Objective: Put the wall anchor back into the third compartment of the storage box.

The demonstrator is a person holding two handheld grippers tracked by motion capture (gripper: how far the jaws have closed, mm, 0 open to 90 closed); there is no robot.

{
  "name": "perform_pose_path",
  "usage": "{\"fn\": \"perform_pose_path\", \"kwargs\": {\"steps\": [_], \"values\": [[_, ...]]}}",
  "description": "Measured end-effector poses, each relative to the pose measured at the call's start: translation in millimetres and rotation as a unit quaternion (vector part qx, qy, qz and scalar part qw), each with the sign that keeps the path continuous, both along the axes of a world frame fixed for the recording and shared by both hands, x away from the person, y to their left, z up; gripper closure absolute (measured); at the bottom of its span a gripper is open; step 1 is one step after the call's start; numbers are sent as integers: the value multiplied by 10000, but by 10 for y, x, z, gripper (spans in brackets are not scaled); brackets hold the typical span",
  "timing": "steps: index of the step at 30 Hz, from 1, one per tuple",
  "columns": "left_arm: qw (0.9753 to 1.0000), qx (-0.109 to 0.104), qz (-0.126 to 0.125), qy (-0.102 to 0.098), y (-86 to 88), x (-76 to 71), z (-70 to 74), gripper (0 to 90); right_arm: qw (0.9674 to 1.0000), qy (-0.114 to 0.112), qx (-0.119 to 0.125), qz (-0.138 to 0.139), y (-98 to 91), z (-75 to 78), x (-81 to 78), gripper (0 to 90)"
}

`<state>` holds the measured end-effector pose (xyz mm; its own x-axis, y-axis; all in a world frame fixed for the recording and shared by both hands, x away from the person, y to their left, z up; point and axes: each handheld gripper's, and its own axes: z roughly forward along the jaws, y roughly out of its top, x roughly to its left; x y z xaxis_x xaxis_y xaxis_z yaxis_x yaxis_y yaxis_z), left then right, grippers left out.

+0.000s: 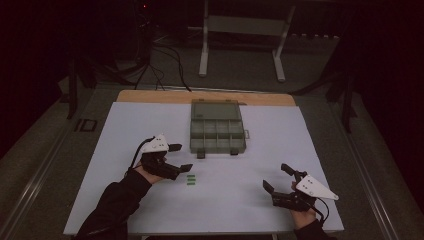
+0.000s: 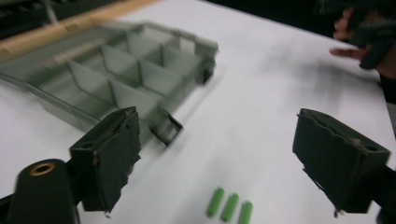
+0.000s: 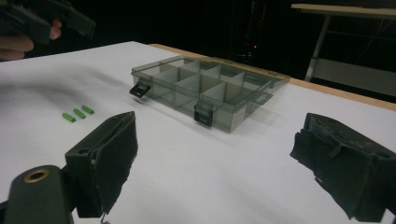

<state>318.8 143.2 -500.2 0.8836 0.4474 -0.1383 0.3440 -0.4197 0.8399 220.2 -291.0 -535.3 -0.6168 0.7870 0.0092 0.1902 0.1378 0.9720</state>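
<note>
I have the left gripper [image 1: 180, 157] with jaws apart, nothing between them, just at nine o'clock of the three green pegs [image 1: 191, 180]. I'd drop squarely over one peg (the nearest), close gently, then carry to the box [image 1: 217, 126] at twelve. Right gripper [image 1: 279, 178] waits, jaws apart.

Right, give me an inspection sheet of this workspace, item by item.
Surface: white sheet over a wooden table, whose edge shows at the far side.
Job's things: three green pieces side by side on the sheet; clear compartment box beyond them, lid open, compartments look empty.
Clutter: nothing seen.
Tools: left tool low beside the green pieces, jaws open, nothing between them; right tool near the right front, jaws open, nothing between them.
Cables: black cables on the floor beyond the table.
Surroundings: dark room, white table frame behind.
</note>
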Motion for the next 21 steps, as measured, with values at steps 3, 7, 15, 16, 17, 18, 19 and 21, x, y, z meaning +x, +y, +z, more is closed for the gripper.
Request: {"fn": "perform_pose_path", "kwargs": {"steps": [3, 7, 15, 16, 17, 18, 19, 21], "values": [[9997, 183, -136, 41, -38, -10, -66, 231, 10000, -2, -4, 9, 2, 1, -2, 116], [9990, 321, -286, 124, -88, -6, -142, 310, 10000, 21, 9, 11, 1, -2, 0, 117], [9966, 571, -466, 376, -179, 31, -312, 451, 10000, 39, 17, 10, -6, -7, 4, 128], [9962, 612, -471, 393, -190, 35, -332, 466, 10000, 42, 16, 13, -6, -7, 4, 128], [9959, 624, -503, 430, -198, 39, -352, 489, 10000, 42, 18, 15, -6, -7, 4, 128], [9954, 680, -505, 440, -208, 42, -369, 508, 10000, 43, 20, 18, -7, -7, 3, 128], [9952, 711, -504, 450, -217, 45, -384, 525, 10000, 40, 21, 19, -8, -7, 4, 128], [9946, 764, -508, 478, -226, 56, -405, 566, 10000, 40, 22, 17, -9, -7, 4, 128]]}}
